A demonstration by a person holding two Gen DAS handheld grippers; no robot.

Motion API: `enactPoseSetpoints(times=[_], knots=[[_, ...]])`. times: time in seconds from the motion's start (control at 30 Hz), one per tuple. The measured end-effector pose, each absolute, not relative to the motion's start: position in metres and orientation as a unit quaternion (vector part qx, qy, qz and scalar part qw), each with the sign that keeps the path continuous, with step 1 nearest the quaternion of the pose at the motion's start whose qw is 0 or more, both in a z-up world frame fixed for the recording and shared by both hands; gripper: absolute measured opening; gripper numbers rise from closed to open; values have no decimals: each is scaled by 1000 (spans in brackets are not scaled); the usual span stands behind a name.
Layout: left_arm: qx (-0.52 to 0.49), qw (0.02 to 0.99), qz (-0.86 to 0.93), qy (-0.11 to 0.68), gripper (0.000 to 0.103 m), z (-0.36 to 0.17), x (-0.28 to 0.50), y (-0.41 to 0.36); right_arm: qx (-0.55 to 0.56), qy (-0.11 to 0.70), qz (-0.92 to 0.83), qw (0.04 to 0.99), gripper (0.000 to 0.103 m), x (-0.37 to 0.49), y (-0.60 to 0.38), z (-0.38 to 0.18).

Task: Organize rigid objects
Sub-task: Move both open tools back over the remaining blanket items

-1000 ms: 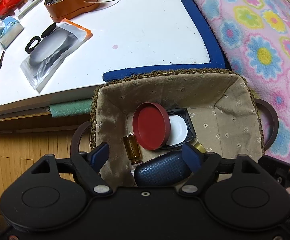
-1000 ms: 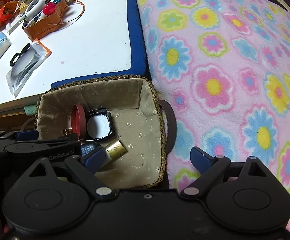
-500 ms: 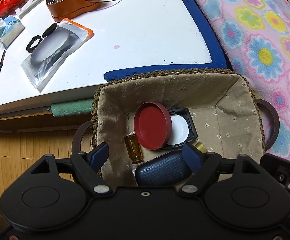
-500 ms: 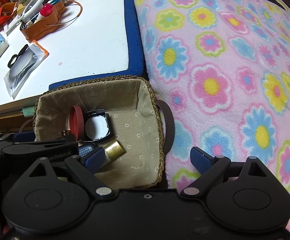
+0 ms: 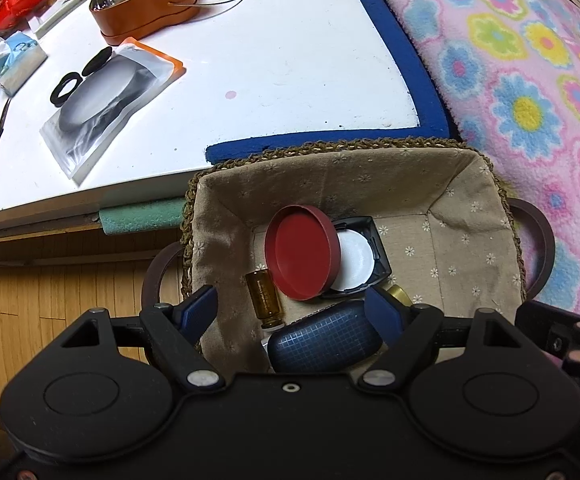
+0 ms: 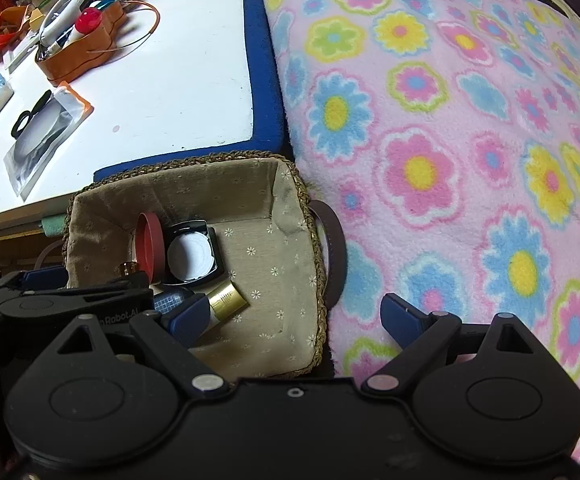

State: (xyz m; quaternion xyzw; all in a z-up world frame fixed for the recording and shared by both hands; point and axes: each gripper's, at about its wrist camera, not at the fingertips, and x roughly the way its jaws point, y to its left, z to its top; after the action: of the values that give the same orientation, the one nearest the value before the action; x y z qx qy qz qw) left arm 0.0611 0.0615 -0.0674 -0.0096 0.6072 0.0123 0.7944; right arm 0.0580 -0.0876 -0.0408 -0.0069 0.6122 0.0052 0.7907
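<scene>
A woven basket with a cloth lining sits below the white table's corner. In it lie a red round lid, an open black compact with a white pad, an amber vial, a navy gridded case and a gold tube. My left gripper is open and empty just above the basket's near side. My right gripper is open and empty over the basket's right rim and the blanket edge.
A white table with a blue foam edge holds an orange leather tray of pens, a clear pouch, a tissue pack and a black knife. A pink flowered blanket lies to the right. Wooden floor shows at the left.
Both views have shifted only slightly. The right gripper has drifted a little to the right. Nothing in the basket has moved.
</scene>
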Motion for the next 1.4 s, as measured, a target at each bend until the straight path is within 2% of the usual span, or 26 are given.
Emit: enactPoseSetpoints(times=[0.4, 0.67, 0.8, 0.87, 1.0, 1.1, 1.27, 1.33, 1.4], knots=[[9, 821, 7, 571, 77, -66, 58, 54, 11, 580, -34, 814, 93, 51, -99, -29], [64, 832, -42, 549, 78, -50, 35, 16, 16, 510, -104, 853, 92, -15, -183, 8], [74, 823, -67, 559, 78, -36, 24, -18, 5, 485, -171, 858, 94, -65, -258, 24], [76, 822, -80, 559, 78, -23, 20, -39, -14, 474, -201, 857, 103, -85, -292, 28], [74, 822, -115, 553, 79, 11, 12, -86, -16, 470, -251, 846, 103, -112, -356, 25], [75, 821, -147, 547, 89, 34, 5, -126, 5, 484, -259, 836, 103, -119, -396, 13], [79, 809, -187, 552, 90, 54, -3, -193, 40, 495, -246, 832, 103, -111, -433, -12], [80, 802, -194, 560, 90, 55, -5, -218, 52, 486, -234, 841, 102, -106, -439, -17], [77, 794, -199, 569, 90, 52, -5, -241, 55, 478, -217, 849, 91, -105, -445, -18]])
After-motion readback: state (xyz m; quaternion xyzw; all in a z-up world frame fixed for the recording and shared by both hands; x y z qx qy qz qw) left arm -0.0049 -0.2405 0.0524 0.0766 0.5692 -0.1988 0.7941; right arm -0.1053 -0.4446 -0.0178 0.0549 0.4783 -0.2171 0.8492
